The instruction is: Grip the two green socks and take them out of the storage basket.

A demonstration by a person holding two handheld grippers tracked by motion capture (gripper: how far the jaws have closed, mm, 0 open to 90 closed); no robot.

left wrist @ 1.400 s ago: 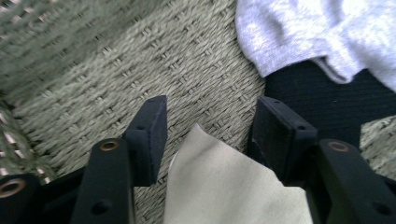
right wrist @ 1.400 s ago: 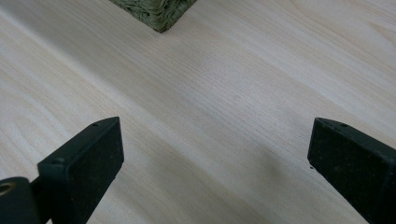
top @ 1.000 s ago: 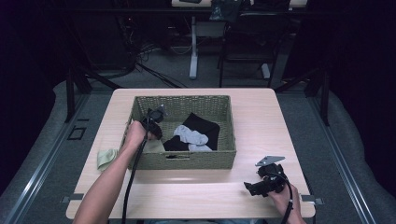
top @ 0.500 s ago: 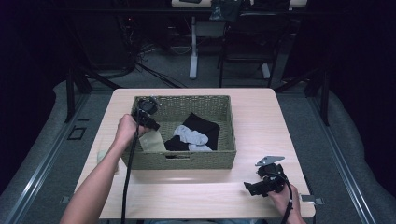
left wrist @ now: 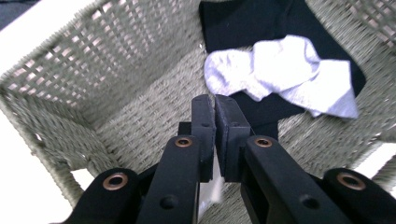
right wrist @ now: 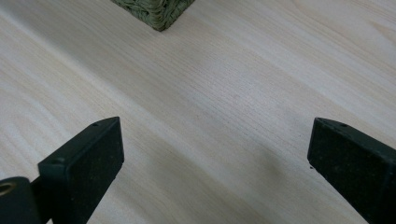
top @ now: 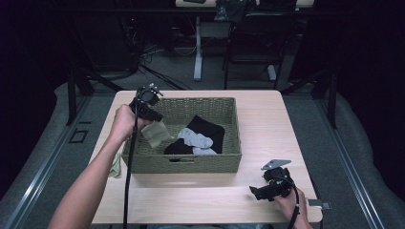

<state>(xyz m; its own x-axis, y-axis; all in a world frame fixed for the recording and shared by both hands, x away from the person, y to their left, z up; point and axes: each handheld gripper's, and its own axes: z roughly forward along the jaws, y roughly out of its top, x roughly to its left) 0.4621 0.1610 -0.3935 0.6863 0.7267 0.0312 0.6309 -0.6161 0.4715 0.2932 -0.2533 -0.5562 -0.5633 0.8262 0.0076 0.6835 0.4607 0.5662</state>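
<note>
One woven olive wicker basket (top: pixel 184 162) holds one black garment (top: pixel 208 130) and one pale grey sock (top: pixel 196 140). The left gripper (top: pixel 149 116), raised over its left end, clenches one beige sock (top: pixel 155 135) hanging inside; another beige sock (top: pixel 114 165) lies left. The right gripper (top: pixel 258 192) rests near-right, jaws spread.

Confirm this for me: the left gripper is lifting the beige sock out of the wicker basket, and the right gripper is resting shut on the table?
Not quite. The right gripper does rest on the table, but its jaws stand wide open, with bare wood between them in the right gripper view. The rest holds: in the high view the left gripper is shut on the beige sock above the wicker basket.
</note>
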